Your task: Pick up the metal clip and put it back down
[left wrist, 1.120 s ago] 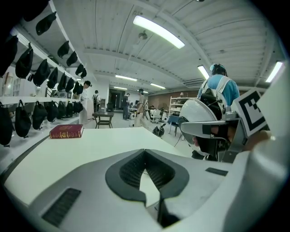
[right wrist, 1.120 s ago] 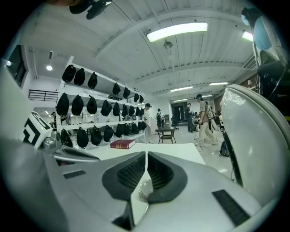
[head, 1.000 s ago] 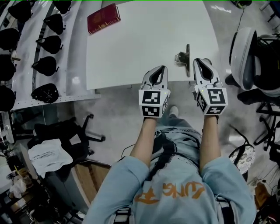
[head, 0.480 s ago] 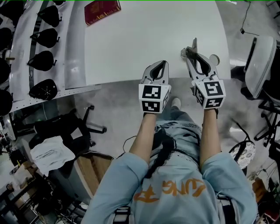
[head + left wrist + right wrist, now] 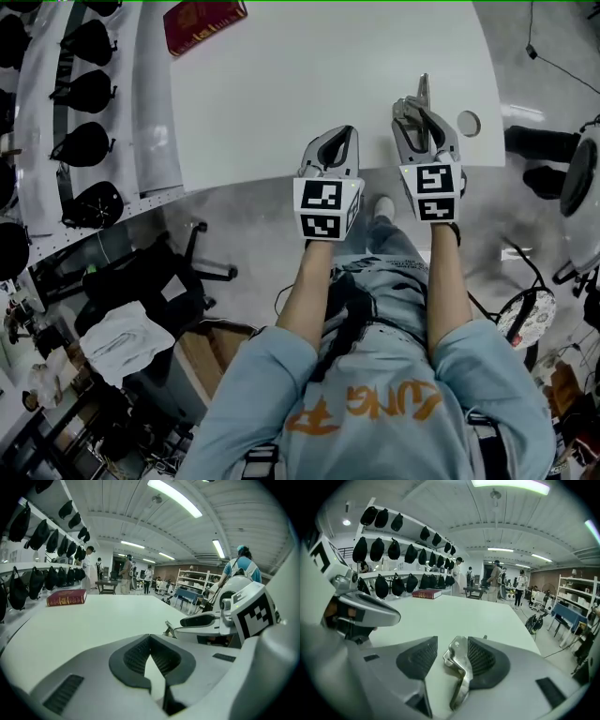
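The metal clip (image 5: 424, 91) lies on the white table (image 5: 281, 94) near its front edge. My right gripper (image 5: 422, 117) straddles it; its jaws have just been opening. In the right gripper view the clip (image 5: 459, 667) stands between the open jaws and leans on the right pad (image 5: 485, 660), with a clear gap to the left pad. My left gripper (image 5: 342, 136) hovers over the table edge to the left, shut with nothing in it. In the left gripper view its tips (image 5: 150, 637) meet, and the clip (image 5: 169, 629) shows beside the right gripper's finger (image 5: 201, 619).
A dark red book (image 5: 202, 21) lies at the table's far left corner. A round cable hole (image 5: 468, 123) sits right of the right gripper. White shelves with several black caps (image 5: 84, 122) run along the left. An office chair (image 5: 141, 272) stands below the table edge.
Both grippers came down toward the table. The right jaws went from shut on the clip to wide apart, and the clip now rests on the table between them.
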{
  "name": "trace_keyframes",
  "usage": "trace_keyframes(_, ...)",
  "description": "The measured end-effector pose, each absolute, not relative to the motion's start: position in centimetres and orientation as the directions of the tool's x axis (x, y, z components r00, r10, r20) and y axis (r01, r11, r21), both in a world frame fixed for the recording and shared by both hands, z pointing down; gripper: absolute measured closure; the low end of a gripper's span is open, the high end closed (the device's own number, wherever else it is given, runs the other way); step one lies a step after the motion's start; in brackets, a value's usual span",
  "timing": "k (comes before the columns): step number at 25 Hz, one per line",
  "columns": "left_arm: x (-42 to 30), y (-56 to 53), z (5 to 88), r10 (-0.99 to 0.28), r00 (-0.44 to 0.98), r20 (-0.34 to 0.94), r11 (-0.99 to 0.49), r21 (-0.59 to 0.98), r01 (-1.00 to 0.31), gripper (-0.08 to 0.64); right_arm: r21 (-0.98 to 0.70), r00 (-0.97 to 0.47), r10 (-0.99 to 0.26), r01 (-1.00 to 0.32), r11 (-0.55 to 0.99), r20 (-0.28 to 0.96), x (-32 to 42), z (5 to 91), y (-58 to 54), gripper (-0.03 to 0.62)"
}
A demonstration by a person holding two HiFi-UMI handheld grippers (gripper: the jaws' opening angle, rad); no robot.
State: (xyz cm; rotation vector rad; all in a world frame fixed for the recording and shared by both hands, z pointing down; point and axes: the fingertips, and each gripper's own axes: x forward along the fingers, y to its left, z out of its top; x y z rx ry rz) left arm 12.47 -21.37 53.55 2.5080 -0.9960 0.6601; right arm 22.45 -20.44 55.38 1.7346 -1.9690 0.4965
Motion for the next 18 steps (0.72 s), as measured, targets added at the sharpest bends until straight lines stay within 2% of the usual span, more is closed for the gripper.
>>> trace_keyframes(12,12.1,-23.3,56.1,-0.500,0.637,0.586,-0.689,0.177,-0.703,0.538,0.237,0.066,-0.787,-0.966,0.103,0.613,23.4,58.2,-22.2,0.394)
trace_keyframes(15,12.1,-23.5,56.1,-0.497,0.640,0.587,-0.691,0.178,-0.700,0.538,0.265,0.104,-0.778,-0.961,0.084,0.620,23.8,58.4,-21.9,0.430)
trace_keyframes(18,12.3,-23.5,56.2,-0.492,0.642,0.587,-0.694,0.180,-0.697,0.538,0.269,0.114,-0.776,-0.960,0.074,0.620,24.0,58.4,-21.9,0.434)
